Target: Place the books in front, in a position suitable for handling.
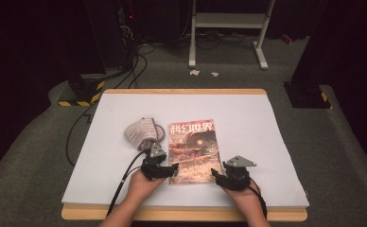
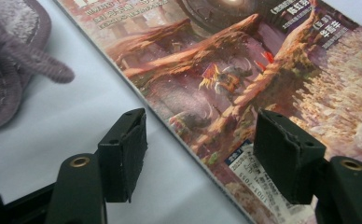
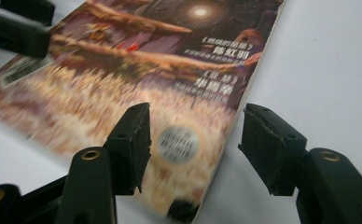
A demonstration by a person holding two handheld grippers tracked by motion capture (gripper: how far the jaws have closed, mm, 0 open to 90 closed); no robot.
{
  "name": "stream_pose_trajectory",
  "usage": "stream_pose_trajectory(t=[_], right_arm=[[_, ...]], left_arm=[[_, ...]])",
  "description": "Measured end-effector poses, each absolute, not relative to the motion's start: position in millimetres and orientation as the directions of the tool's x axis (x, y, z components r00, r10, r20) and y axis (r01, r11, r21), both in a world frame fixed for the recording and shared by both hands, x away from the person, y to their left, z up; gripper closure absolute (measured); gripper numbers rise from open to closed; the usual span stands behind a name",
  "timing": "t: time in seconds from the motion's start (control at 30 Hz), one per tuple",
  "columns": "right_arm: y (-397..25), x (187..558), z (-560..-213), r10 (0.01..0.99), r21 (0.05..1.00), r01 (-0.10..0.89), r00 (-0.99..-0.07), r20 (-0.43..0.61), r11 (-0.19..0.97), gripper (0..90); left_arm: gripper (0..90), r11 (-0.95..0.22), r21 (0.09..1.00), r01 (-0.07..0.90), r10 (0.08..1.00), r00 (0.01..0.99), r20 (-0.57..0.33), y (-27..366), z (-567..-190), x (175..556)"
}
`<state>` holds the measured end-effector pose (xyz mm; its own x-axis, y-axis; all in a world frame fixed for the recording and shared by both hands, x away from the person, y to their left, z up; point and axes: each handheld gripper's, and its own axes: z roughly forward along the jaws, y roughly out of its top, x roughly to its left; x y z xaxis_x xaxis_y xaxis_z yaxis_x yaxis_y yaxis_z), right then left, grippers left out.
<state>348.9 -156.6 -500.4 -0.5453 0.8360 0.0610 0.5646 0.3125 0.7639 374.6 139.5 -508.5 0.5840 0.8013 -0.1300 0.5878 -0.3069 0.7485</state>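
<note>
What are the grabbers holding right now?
Nothing. The left gripper and right gripper are both open, each straddling an edge of the magazine without pinching it.

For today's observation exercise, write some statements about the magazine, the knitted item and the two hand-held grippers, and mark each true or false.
1. The magazine lies closed, cover up, on the white table. True.
2. The left hand-held gripper is clamped shut on the magazine. False: its jaws stand open, straddling the magazine's left edge.
3. The knitted item lies to the left of the magazine. True.
4. The right hand-held gripper is at the magazine's far edge. False: it is at the near right corner, jaws open.
</note>
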Motion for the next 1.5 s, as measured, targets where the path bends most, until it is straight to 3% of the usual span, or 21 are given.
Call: stream_pose_trajectory(t=[0.23, 0.5, 0.67, 0.97, 1.4, 1.5], right_arm=[[-151.1, 380.0, -507.4, 0.842, 0.734, 0.620, -0.524, 0.126, 0.276, 43.6], [-137.3, 367.1, -506.5, 0.819, 0.732, 0.598, -0.565, 0.096, 0.326, 44.0], [-127.0, 353.9, -507.3, 0.812, 0.745, 0.571, -0.580, 0.069, 0.345, 44.2], [-138.9, 353.8, -506.8, 0.818, 0.744, 0.577, -0.571, 0.071, 0.338, 44.9], [-130.3, 351.7, -507.4, 0.807, 0.747, 0.566, -0.586, 0.067, 0.349, 42.1], [-132.5, 349.9, -507.5, 0.806, 0.759, 0.538, -0.591, 0.029, 0.367, 41.5]], left_arm=[[34.5, -0.297, 0.756, 0.583, 0.785, 0.600, -0.154, 138.0, -510.0, 376.0], [32.1, -0.333, 0.739, 0.586, 0.789, 0.602, -0.123, 148.3, -507.2, 366.1], [37.8, -0.329, 0.743, 0.583, 0.786, 0.605, -0.127, 158.5, -507.2, 349.9], [39.3, -0.367, 0.755, 0.544, 0.762, 0.641, -0.092, 145.5, -508.5, 327.7], [42.6, -0.340, 0.772, 0.537, 0.762, 0.639, -0.109, 158.4, -510.2, 320.4], [41.3, -0.351, 0.789, 0.505, 0.765, 0.640, -0.070, 163.8, -509.2, 321.1]])
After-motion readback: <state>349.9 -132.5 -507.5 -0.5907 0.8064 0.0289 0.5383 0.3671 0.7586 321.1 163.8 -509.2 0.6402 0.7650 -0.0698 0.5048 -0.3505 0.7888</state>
